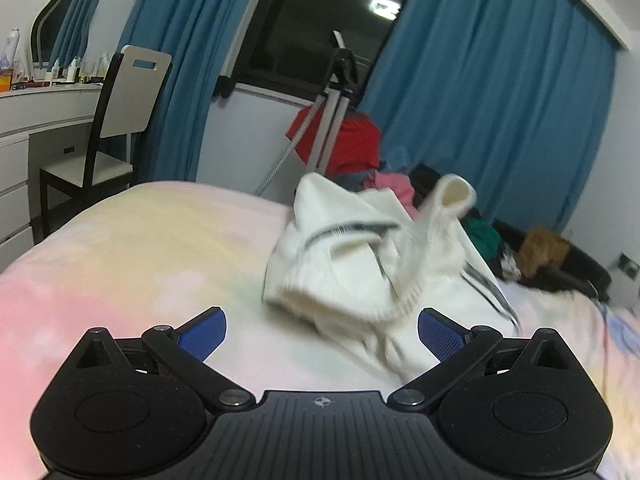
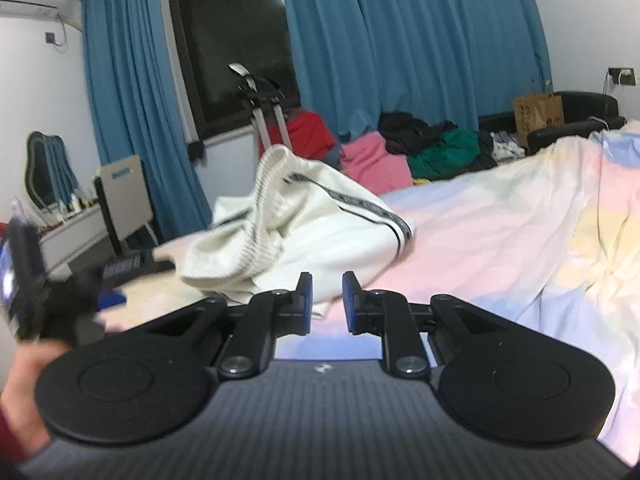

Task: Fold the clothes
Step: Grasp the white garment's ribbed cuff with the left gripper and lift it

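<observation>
A crumpled white garment (image 1: 360, 264) with ribbed cuffs and dark striped trim lies in a heap on the pastel bed sheet (image 1: 140, 248). My left gripper (image 1: 322, 324) is open wide, low over the sheet just in front of the heap, and its right pad (image 1: 438, 336) is beside the cloth's near edge. In the right wrist view the same garment (image 2: 304, 216) sits ahead and to the left. My right gripper (image 2: 327, 296) stands open by a narrow gap. Only sheet shows between its pads, and the garment's hem lies just beyond the left pad (image 2: 306, 294).
A pile of coloured clothes (image 2: 400, 152) lies at the far side of the bed, near a red item and a metal stand (image 1: 332, 120). A white chair (image 1: 120, 112) and a dresser stand to the left. Blue curtains hang behind. A hand (image 2: 20, 392) shows blurred at the left.
</observation>
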Demonstrator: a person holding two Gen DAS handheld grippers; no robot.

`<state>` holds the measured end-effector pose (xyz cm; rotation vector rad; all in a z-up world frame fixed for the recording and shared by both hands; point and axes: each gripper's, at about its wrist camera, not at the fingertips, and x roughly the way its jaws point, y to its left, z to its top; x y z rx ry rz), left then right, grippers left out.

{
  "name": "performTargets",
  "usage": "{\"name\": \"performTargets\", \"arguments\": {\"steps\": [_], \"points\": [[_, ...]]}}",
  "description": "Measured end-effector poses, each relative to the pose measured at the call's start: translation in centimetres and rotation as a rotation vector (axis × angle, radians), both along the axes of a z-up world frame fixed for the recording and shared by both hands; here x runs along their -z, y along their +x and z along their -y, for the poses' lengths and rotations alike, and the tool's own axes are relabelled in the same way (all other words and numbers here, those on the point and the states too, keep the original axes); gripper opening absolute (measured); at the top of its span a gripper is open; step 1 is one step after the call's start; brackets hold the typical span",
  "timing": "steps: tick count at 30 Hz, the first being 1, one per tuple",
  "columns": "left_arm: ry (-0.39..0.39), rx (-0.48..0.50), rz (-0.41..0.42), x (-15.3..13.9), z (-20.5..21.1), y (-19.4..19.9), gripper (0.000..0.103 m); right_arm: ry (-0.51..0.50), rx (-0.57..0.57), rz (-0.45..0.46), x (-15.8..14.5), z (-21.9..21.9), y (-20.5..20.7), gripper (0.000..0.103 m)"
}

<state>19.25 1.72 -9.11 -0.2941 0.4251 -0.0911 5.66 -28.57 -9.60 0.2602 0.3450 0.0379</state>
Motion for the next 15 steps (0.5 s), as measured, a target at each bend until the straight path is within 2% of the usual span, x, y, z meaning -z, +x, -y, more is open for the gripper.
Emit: {"name": "performTargets", "arguments": {"steps": [3, 6, 7, 9, 10, 12, 15], "points": [[-0.003, -0.016, 0.0, 0.8, 0.4, 5.6, 0.103, 0.045, -0.017, -0.028, 1.6, 0.9, 1.9, 0.021], [-0.024, -0.021, -0.034, 2.3, 0.7, 9.6, 0.102, 0.12, -0.046, -0.065, 3.5, 2.0, 4.0, 0.023], [-0.041, -0.014, -0.049, 3.0, 0.7, 10.7, 0.098, 0.146, -0.053, -0.076, 4.1, 2.1, 4.7, 0.023], [-0.085, 0.0, -0.068, 3.8, 0.5, 12.0, 0.088, 0.197, -0.069, -0.097, 5.3, 2.5, 6.1, 0.026], [-0.106, 0.007, -0.076, 4.2, 0.4, 12.6, 0.072, 0.214, -0.073, -0.102, 5.9, 2.5, 6.7, 0.028], [-0.12, -0.011, -0.072, 4.2, 0.4, 12.8, 0.046, 0.223, -0.078, -0.111, 6.8, 2.4, 7.8, 0.029], [-0.148, -0.004, -0.038, 2.8, 0.3, 11.1, 0.031, 0.223, -0.074, -0.113, 7.4, 2.0, 8.8, 0.029]]}}
